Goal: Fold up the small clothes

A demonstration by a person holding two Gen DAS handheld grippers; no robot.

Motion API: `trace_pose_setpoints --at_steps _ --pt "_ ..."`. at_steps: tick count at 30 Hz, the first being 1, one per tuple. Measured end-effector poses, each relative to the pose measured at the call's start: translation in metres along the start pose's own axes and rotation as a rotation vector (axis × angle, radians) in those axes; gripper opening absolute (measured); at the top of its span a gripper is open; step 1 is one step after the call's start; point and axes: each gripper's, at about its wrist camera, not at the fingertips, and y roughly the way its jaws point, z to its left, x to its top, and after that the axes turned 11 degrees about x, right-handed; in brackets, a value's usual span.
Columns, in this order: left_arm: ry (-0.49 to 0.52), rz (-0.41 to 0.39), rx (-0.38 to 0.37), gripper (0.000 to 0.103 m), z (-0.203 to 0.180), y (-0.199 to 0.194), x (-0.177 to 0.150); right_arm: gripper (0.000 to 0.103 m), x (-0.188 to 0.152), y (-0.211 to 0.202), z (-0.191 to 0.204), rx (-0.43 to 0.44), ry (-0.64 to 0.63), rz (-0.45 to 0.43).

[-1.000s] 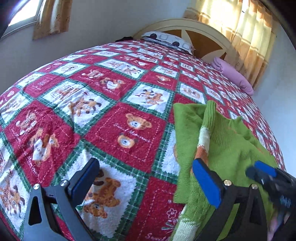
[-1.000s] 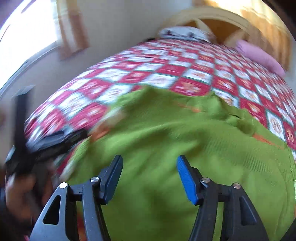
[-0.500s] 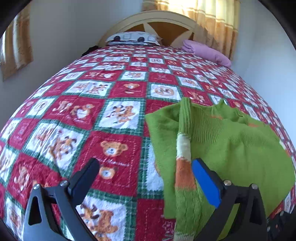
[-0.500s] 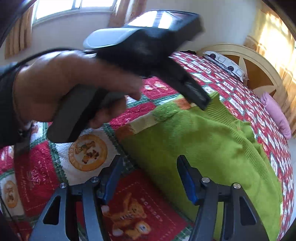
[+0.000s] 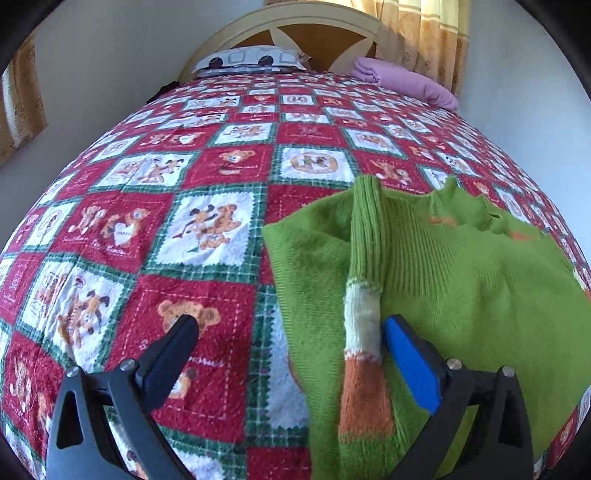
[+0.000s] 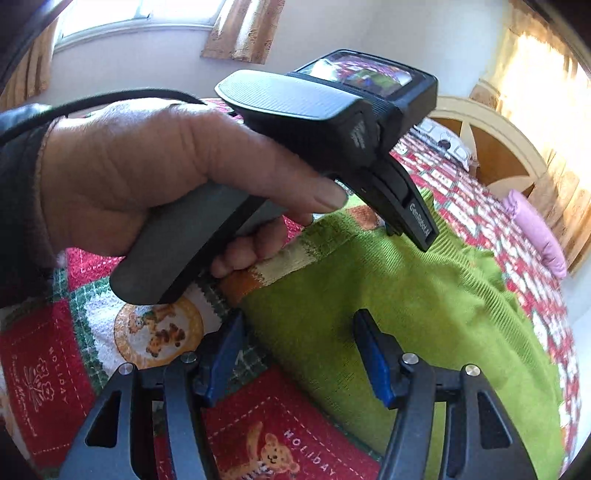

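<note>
Sweater (image 5: 461, 280) flat on quilt (image 5: 207, 229), right of centre; sleeve (image 5: 364, 266) folded along its left part; pillows (image 5: 251, 61) behind at headboard (image 5: 321, 33); left gripper (image 5: 291, 354) straddling sleeve.

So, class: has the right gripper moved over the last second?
Yes. It has swung left and back: the right gripper, earlier over the middle of the sweater, now straddles its left edge, with quilt beneath the left finger.

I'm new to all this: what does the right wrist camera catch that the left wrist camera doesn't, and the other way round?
Only the right wrist view shows the person's left hand gripping the left gripper's handle, and a window.

Only the left wrist view shows the whole headboard and the sleeve folded onto the green sweater.

Both show the sweater, the teddy-bear quilt, the purple pillow and open jaws.
</note>
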Motion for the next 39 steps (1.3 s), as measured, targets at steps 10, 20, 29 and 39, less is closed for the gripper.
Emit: trace_pose_setpoints --at_steps 10,20,29,39 --pt "-0.033 -0.013 -0.054 0.103 0.006 0.002 0.001 0.059 0.001 0.002 0.005 -0.003 0.0 -0.005" --pt "-0.021 0.015 -0.097 0.093 0.002 0.01 0.004 0.037 -0.001 0.001 0.023 0.006 -0.044 -0.01" --pt "0.011 -0.003 -0.189 0.055 -0.004 0.008 0.005 0.037 -0.002 0.0 0.023 -0.015 -0.053 -0.011" --pt "-0.034 0.059 -0.296 0.021 -0.002 0.008 0.014 0.012 -0.005 -0.016 0.015 0.044 0.009 -0.035"
